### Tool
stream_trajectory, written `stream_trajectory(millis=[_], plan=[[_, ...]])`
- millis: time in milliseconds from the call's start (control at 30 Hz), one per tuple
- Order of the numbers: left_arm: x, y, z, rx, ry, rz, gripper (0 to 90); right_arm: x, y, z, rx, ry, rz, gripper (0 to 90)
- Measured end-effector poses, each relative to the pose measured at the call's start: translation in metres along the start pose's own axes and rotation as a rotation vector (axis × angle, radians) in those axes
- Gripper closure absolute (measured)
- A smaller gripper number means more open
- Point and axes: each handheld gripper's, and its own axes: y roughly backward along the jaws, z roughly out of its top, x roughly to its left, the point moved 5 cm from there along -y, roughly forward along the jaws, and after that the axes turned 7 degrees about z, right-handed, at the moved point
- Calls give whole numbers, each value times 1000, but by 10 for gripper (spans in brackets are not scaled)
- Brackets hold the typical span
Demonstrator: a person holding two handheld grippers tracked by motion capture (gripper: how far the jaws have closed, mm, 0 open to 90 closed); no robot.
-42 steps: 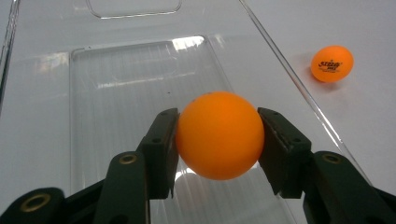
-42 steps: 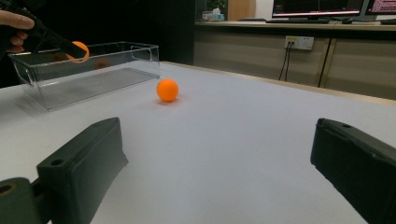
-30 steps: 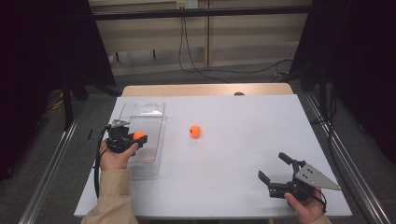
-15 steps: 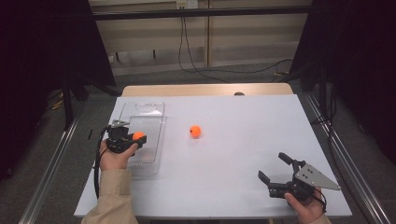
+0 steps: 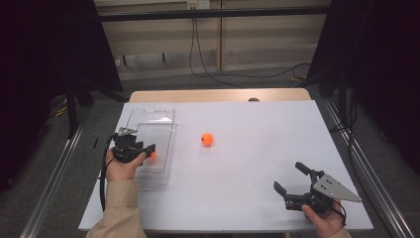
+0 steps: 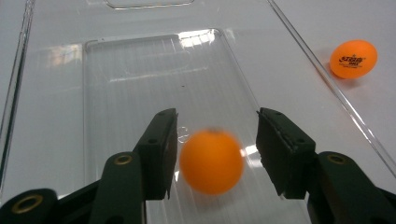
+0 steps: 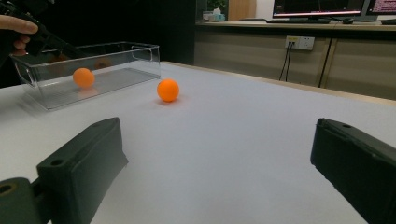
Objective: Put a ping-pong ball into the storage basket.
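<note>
White tabletop (image 5: 237,163) carries a clear plastic bin (image 5: 161,116) at nine o'clock, over which the left gripper (image 6: 212,128) has just parted its jaws, loosing one orange ping-pong ball (image 6: 211,161) inside, while a second ball (image 5: 207,139) waits near centre and the right gripper (image 5: 292,179) idles open at five o'clock.

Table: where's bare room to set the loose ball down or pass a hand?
Free: the wide white stretch of table between the loose ball and the right gripper, plus the far right half. Crowded: the left edge, where the clear box holds a ball between the left gripper's opening jaws.
</note>
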Motion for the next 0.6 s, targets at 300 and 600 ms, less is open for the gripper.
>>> stream_trajectory(millis=[300,600], plan=[[-2,3,1,-11,3,-9,430,0,0,0,-1,3,1,22],[-6,6,2,-23,3,-22,372,0,0,0,-2,2,1,22]])
